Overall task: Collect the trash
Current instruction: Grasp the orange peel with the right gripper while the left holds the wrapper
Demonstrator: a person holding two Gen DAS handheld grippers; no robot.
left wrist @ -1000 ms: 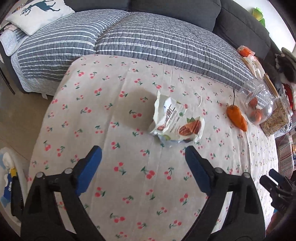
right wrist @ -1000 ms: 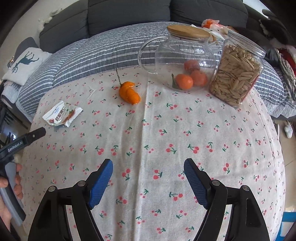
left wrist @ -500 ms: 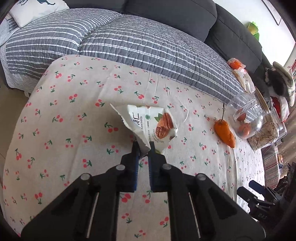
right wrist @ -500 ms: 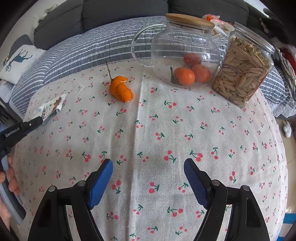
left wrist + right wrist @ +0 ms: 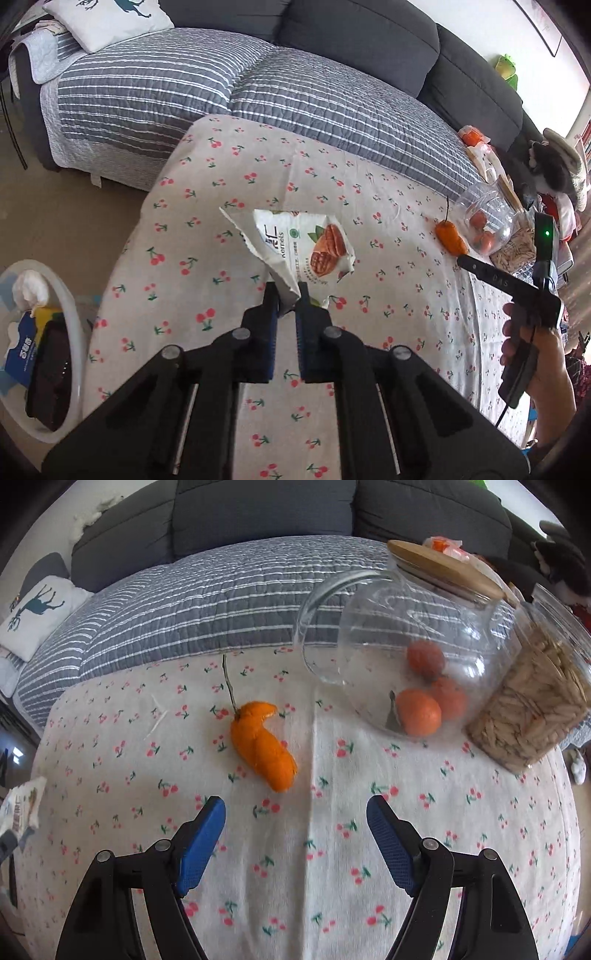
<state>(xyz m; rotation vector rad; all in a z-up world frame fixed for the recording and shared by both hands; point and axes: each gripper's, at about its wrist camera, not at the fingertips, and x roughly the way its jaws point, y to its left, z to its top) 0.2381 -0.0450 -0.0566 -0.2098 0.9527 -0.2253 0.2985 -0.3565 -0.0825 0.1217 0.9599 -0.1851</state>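
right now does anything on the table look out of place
Yes: an orange peel with its stem lies loose on the cherry-print tablecloth, left of the glass pitcher holding whole tangerines.

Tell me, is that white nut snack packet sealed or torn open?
Torn open: the white nut snack packet shows a ragged, flared top edge, pinched at one corner by the left gripper.

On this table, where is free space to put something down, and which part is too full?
Free: the tablecloth in front of the open right gripper, and the stretch between the orange peel and the table's left edge. The held wrapper leaves bare cloth beneath the left gripper. Crowded: the far right corner, where the glass teapot touches the seed jar.
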